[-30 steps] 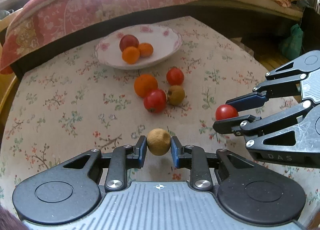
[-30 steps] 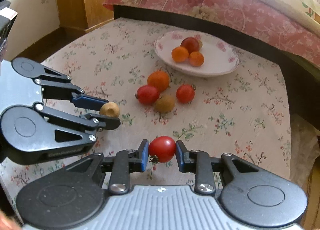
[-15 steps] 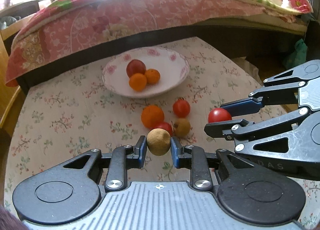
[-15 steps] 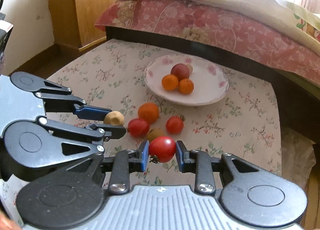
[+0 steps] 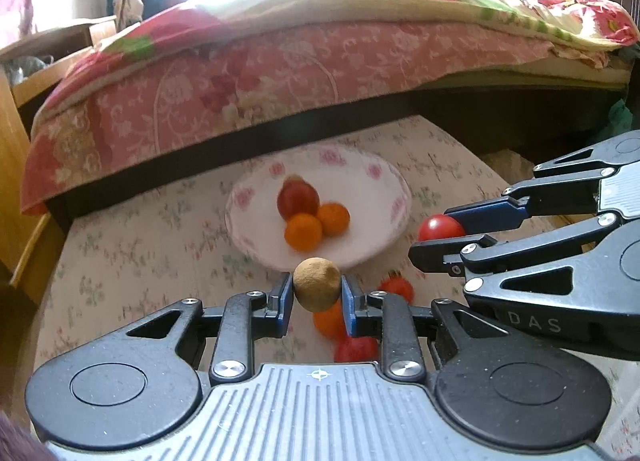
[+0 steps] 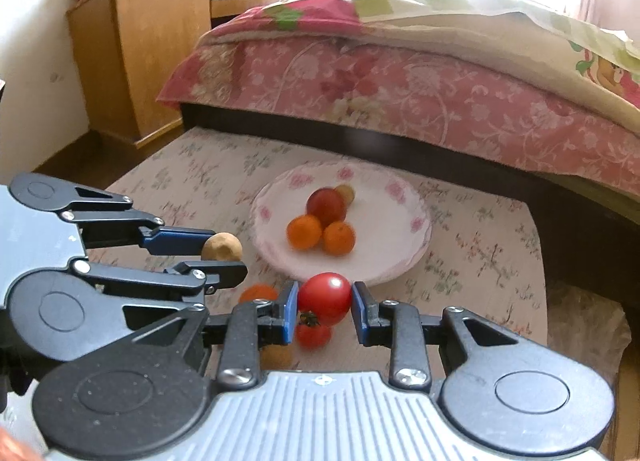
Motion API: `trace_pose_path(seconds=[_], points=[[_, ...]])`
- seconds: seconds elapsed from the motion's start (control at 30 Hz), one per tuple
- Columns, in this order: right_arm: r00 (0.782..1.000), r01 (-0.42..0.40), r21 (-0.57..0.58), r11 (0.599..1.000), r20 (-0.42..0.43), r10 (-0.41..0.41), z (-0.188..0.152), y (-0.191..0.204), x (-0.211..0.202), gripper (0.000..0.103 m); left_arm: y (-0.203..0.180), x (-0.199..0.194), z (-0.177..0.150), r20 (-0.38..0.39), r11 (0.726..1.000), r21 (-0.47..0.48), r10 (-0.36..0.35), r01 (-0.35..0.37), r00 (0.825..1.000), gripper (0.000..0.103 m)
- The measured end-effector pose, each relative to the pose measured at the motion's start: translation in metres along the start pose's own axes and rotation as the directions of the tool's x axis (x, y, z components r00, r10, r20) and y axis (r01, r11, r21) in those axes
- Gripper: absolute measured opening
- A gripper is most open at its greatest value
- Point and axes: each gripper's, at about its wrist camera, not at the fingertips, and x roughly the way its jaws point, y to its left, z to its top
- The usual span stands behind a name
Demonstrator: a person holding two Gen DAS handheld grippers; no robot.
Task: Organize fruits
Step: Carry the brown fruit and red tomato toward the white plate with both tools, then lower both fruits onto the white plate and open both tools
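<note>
My left gripper (image 5: 316,297) is shut on a small brown fruit (image 5: 317,289), held above the table just short of the white flowered plate (image 5: 380,197). My right gripper (image 6: 325,307) is shut on a red tomato (image 6: 325,298), also near the plate (image 6: 404,201). Each gripper shows in the other view: the right one (image 5: 438,231) with its tomato (image 5: 440,227), the left one (image 6: 224,257) with its brown fruit (image 6: 222,247). The plate holds a red apple (image 6: 326,205), two oranges (image 6: 304,231) and a small brown fruit (image 6: 346,193). Below the grippers lie an orange (image 5: 328,321) and tomatoes (image 5: 396,288).
The floral-cloth table (image 6: 488,245) ends at the right above a dark floor. A bed with a pink quilt (image 6: 400,77) runs close behind the plate. A wooden cabinet (image 6: 132,61) stands at the back left.
Both grippers have risen and moved forward toward the plate, each still holding its fruit. The loose fruits on the cloth now lie under the fingers.
</note>
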Motion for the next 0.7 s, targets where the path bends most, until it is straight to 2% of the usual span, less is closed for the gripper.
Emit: trace_pose_path(seconds=[0.27,0.7], points=[[1.000,0.007,0.004,1.000,0.024,-0.007,0.022,-0.015,0.028,0.031,0.008,0.026,0.021,0.005,0.999,0.010,0.035,-0.035,0.999,0.031],[1.000,0.021,-0.009,1.000,0.022,-0.021,0.037,-0.025,0.062,0.031,0.016,0.057,0.031,-0.012,0.998,0.020,0.058,-0.058,0.998,0.031]])
